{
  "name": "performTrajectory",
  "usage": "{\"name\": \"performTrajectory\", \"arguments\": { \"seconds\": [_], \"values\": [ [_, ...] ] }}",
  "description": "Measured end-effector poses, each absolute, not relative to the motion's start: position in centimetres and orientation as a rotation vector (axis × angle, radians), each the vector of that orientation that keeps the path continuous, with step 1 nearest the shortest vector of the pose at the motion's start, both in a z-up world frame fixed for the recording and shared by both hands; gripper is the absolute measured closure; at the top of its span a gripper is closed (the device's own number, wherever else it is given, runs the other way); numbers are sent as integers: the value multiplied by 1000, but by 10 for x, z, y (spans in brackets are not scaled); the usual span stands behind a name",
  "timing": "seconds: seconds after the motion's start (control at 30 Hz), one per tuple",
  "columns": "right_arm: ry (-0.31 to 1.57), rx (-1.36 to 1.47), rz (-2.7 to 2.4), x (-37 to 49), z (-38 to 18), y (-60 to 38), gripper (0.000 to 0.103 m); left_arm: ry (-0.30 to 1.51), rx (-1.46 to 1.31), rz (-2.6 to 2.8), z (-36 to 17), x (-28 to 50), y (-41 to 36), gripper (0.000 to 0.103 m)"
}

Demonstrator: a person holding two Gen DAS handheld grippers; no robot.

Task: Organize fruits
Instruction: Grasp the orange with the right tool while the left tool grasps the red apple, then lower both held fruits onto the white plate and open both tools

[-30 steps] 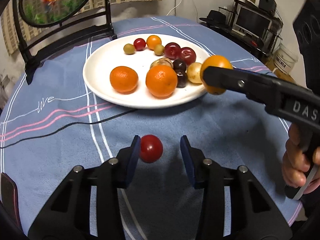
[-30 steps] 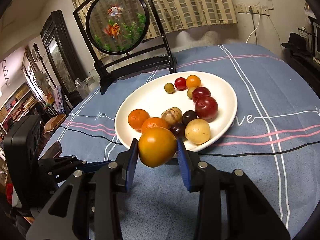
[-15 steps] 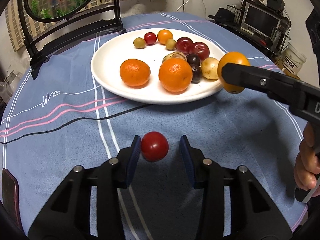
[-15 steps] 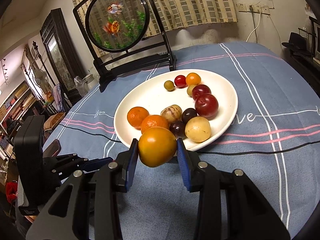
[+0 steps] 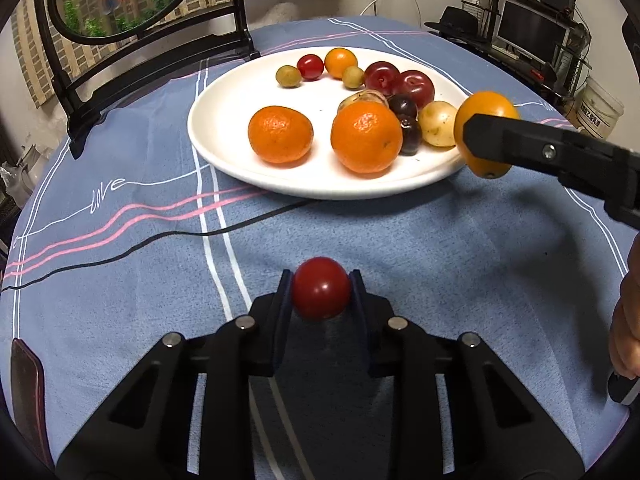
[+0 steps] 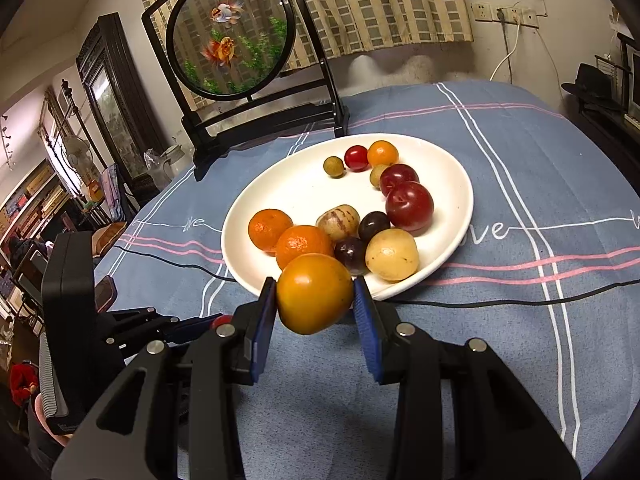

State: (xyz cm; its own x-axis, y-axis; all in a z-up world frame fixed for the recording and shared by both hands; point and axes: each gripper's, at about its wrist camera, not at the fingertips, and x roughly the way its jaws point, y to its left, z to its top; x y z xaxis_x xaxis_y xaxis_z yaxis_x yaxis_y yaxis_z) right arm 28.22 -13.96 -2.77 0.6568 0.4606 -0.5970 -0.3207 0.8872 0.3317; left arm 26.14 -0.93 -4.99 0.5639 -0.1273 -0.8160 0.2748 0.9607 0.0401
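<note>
So the little red tomato (image 5: 321, 293), low in the middle of the left wrist frame, is now pinched between the left gripper (image 5: 320, 294) pads. Half a second back a clear gap could be seen on both sides of it with the jaws standing apart; those jaws have just been closing, and now both sides of the fruit are touched. That probably means the pickup is done and only the lift and the carry to the plate (image 5: 224, 148) are left for this one. Whether it's been raised off the blue tablecloth (image 5: 120, 272) can't be told for sure; a dark shadow is seen right under it.

The tomato sits right at the fingertips, not deep in the jaws, with its top poking up above them. A grip that shallow could let it squirt out if squeezed harder, so a gentle lift would be the safer bet.

Over in the right wrist frame, the orange-yellow fruit (image 6: 315, 293) is clamped in the right gripper (image 6: 316, 300), held at centre frame just in front of the plate's near rim. Nothing has shifted there. The plate, well above the tomato, is already loaded with mandarins, plums and small round fruits.
</note>
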Motion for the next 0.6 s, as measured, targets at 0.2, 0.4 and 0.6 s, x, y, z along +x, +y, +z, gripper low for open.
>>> {"name": "performTrajectory", "arguments": {
  "seconds": [0.2,0.4,0.6],
  "values": [
    [732,201,442,282,-28,-139,64,936,137,-263,-46,259,-7,75],
    [720,200,444,281,-25,-140,64,855,84,-320,-25,243,-6,75],
    [671,193,438,285,-20,-142,64,785,15,-332,-6,248,-2,75]
  ]
}}
